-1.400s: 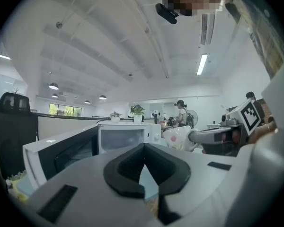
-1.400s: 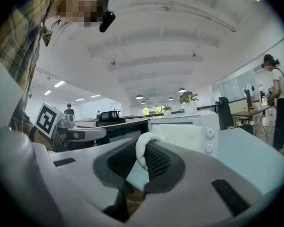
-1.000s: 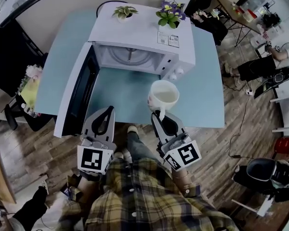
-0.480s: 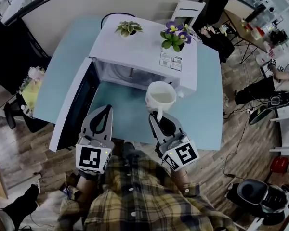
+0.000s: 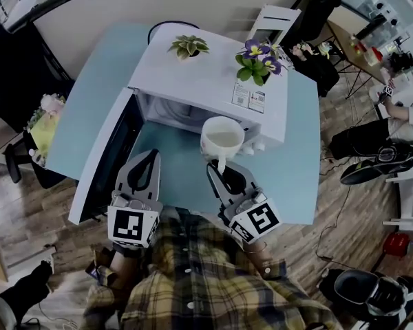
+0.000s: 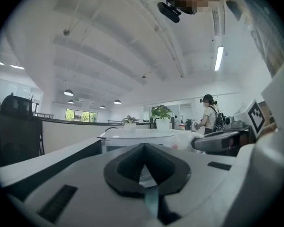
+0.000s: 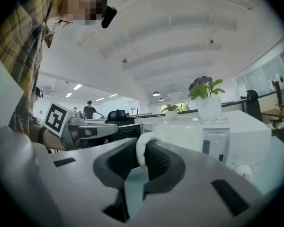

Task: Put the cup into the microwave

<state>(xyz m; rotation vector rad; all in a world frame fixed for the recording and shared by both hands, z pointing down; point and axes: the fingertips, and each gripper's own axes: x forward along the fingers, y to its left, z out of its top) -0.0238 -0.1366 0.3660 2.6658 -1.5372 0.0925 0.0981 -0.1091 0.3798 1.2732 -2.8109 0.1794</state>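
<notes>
Readable text: none | two white paper stickers (image 5: 242,97) at 4 o'clock on white box-shaped microwave (image 5: 193,74) top | print too small to read

Cup: I see a glossy white ceramic cup (image 5: 222,137), plain.
Microwave: white boxy microwave (image 5: 199,81), dark door (image 5: 107,163).
Table: my view gives a pale blue tabletop (image 5: 299,163).
Shirt: yellow-and-dark plaid flannel shirt (image 5: 213,280).
Grippers: grey left gripper (image 5: 153,154), grey right gripper (image 5: 219,167), black-and-white square markers (image 5: 132,227).
Flowers: purple potted flowers (image 5: 258,50), green leaves.

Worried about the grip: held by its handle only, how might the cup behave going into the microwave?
The cup looks like glazed ceramic: probably stiff, and breakable if knocked. The right gripper pinches only its thin handle, so it may pivot or slip.
</notes>
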